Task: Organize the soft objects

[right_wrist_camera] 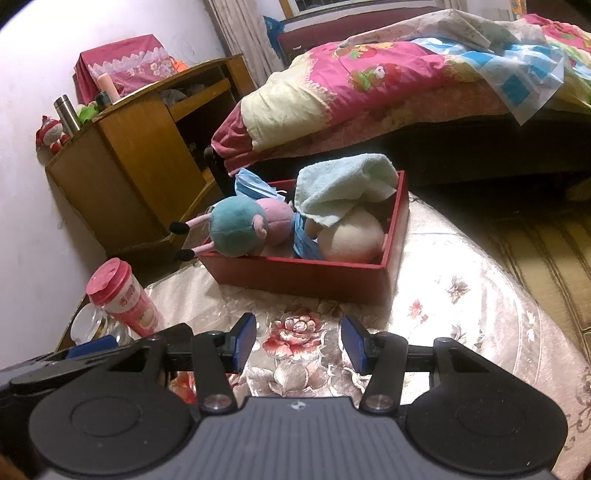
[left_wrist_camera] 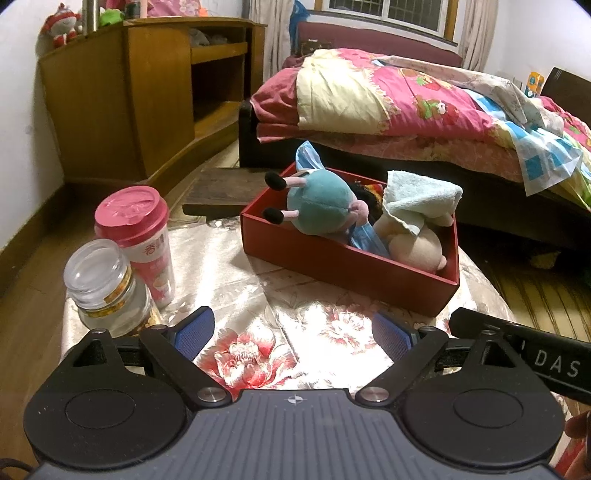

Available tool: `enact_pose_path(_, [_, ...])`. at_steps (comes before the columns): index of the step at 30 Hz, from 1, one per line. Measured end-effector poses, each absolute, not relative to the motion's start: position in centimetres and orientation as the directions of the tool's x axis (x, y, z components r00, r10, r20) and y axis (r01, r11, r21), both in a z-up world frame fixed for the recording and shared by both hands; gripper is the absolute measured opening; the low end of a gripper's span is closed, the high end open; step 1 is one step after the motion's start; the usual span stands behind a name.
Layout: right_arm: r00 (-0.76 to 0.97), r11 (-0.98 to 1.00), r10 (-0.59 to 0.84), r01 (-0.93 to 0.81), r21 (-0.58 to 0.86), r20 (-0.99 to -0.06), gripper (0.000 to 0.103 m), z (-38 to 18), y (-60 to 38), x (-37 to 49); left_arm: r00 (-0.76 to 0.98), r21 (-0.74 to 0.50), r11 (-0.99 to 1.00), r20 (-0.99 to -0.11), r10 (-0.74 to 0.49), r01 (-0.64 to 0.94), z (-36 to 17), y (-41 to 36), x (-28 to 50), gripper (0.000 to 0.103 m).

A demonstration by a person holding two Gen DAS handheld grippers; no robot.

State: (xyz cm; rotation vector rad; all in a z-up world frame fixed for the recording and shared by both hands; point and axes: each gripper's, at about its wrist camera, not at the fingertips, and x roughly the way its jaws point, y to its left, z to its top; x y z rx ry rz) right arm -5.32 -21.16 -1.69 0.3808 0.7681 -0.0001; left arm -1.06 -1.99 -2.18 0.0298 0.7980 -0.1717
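The red box (left_wrist_camera: 343, 273) sits on the flowery table (left_wrist_camera: 295, 332), at 12 o'clock from both grippers. Inside it lie a blue and pink plush toy (left_wrist_camera: 321, 206), a cream plush toy (left_wrist_camera: 417, 243) and a light blue towel (left_wrist_camera: 417, 199) on top. The left gripper (left_wrist_camera: 293, 334) has its jaws wide apart and holds nothing. The right gripper (right_wrist_camera: 298, 343) has its jaws apart too, with nothing between them. A pink cup (left_wrist_camera: 136, 236) and a glass jar (left_wrist_camera: 107, 288) stand at 10 o'clock

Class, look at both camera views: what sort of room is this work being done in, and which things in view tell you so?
Most likely a home bedroom. A bed piled with a pink quilt fills the background, a wooden cabinet stands against the wall, and a curtained window sits behind the bed.
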Motion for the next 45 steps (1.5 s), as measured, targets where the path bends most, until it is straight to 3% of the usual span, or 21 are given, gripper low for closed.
enact_pose_path(32, [0.74, 0.927, 0.144, 0.131, 0.351, -0.657, 0.027, -1.4, -21.2, -5.6, 0.709, -0.032, 0.987, -0.692, -0.136, 0.157, -1.4, -2.0, -1.4, 0.089])
enact_pose_path(45, [0.762, 0.915, 0.157, 0.126, 0.382, -0.628, 0.028, -1.1, -21.5, -5.9, 0.745, 0.007, 0.99, -0.659, -0.103, 0.143, -0.9, -2.1, -1.6, 0.097])
